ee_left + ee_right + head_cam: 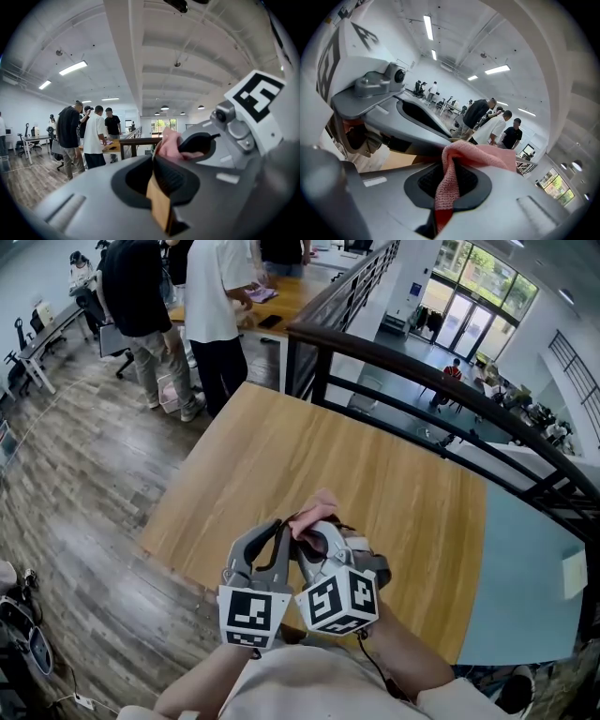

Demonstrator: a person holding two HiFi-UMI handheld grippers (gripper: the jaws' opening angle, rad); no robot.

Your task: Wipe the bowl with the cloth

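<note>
The left marker cube (pixel 253 615) and the right marker cube (pixel 339 601) sat side by side, closest to the person's chest. The left gripper (pixel 278 526) had its jaws closed tip to tip with nothing clamped. Only a thin slit behind the tips showed tan wood. The right gripper (pixel 310 538) had its jaws clamped on the pink cloth (pixel 317 510). A strip of it ran down between the pads, and the rest bunched over the tips, just beside the left gripper's tips. Both grippers were held above the near edge of the wooden table (pixel 309 446). Beyond the table stood a dark railing (pixel 422 367). Farther off to the left, several people (pixel 202 296) stood at a second table (pixel 295 292) on the plank floor (pixel 66 474).
</note>
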